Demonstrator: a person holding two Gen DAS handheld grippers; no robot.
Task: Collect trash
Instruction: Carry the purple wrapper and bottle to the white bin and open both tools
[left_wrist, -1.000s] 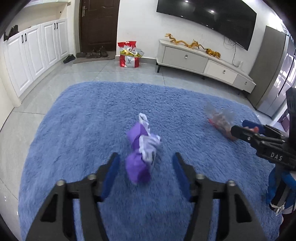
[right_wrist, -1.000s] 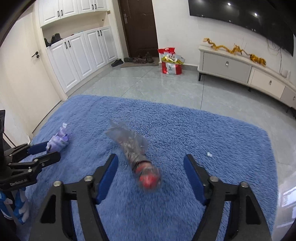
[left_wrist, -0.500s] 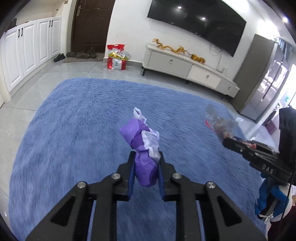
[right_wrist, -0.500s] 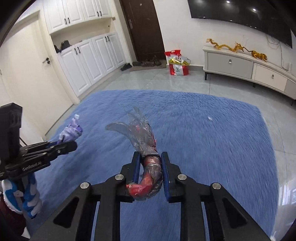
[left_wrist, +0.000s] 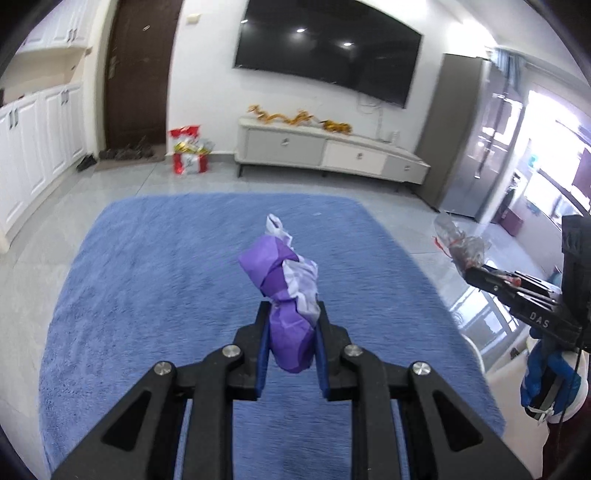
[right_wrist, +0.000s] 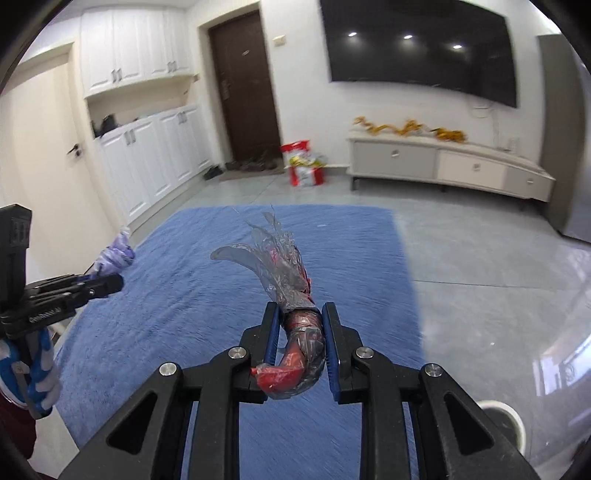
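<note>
Blue shag rug fills the living-room floor beneath us as we carry two finds clear of it: our left gripper clenches a crumpled purple wrapper, our right gripper a clear, red-streaked plastic wrapper. Pickup looks done; next, we judge, comes finding a bin.

Crinkled purple paper wad, clear glossy plastic wrapper, shaggy blue rug.
</note>
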